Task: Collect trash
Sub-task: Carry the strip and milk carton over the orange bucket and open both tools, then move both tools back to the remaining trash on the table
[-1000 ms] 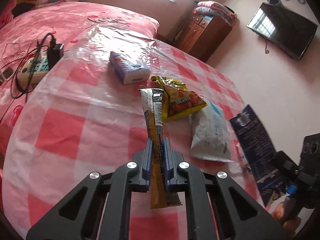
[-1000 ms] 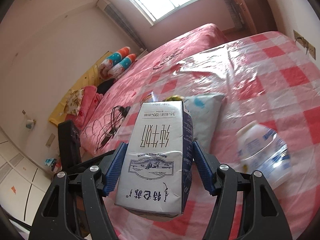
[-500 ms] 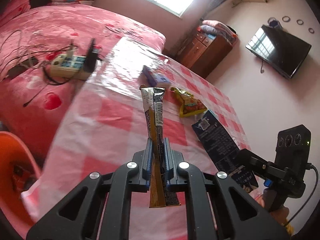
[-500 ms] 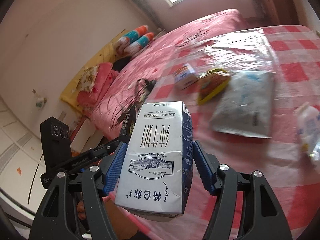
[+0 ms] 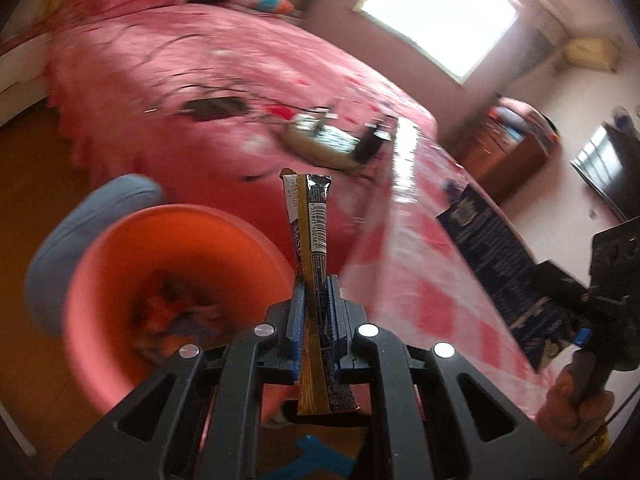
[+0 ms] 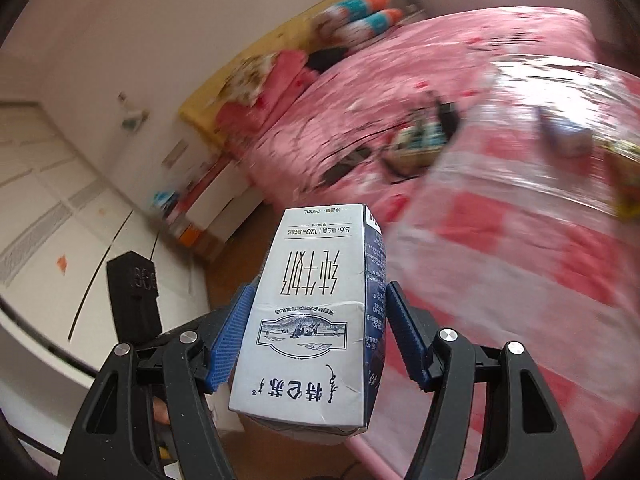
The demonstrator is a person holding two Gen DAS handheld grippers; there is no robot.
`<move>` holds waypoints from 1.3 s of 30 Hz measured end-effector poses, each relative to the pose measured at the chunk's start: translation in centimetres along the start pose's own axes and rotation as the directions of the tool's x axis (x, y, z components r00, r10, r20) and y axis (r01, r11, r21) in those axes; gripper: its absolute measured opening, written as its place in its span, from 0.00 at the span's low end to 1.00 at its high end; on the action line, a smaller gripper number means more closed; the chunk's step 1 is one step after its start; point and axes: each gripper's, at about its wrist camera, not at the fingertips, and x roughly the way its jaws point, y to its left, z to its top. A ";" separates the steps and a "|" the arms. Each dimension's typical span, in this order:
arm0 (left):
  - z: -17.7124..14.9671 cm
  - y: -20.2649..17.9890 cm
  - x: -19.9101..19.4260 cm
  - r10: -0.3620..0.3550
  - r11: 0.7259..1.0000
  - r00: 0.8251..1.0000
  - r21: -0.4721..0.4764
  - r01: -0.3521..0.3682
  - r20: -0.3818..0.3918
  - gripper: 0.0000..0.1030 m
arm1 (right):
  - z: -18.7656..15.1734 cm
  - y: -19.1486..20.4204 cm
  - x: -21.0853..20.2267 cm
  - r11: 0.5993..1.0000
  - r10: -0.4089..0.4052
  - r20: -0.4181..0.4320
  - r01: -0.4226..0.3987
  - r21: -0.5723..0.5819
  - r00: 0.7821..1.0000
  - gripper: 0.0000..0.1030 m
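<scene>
left wrist view | left gripper (image 5: 314, 322) jaws clamped on wrapper (image 5: 310, 240), long axis upright | bin (image 5: 160, 280) just below-left, nearer this hand | right gripper (image 6: 316, 338) jaws clamped on carton (image 6: 316, 308)

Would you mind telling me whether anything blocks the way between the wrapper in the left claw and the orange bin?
Nothing visible does. The left claw grips the wrapper upright beside the orange bin, whose mouth is open, with some blurred trash already inside it.

Bright window (image 5: 440, 16) daylight, heavy motion blur, fisheye-curved dark edges
</scene>
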 end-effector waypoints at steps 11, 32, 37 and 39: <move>-1.1 8.2 0.1 0.151 0.980 0.988 -0.129 -0.153 -0.025 0.30 | 0.4 4.3 9.1 0.997 0.049 -0.129 -0.055 -0.046 0.991 0.80; -1.4 5.2 -0.3 0.209 0.978 0.978 -0.025 -0.208 0.024 0.74 | -2.5 0.9 0.7 0.980 -0.168 0.097 0.177 -0.092 0.981 0.90; -1.5 3.3 -0.1 0.179 0.984 0.984 0.001 -0.179 0.019 0.75 | -3.6 -0.3 -0.3 0.977 -0.188 0.111 0.197 -0.078 0.976 0.90; -1.5 2.3 0.0 0.166 0.986 0.986 0.014 -0.166 0.022 0.75 | -3.9 -0.7 -0.8 0.977 -0.192 0.121 0.201 -0.069 0.974 0.90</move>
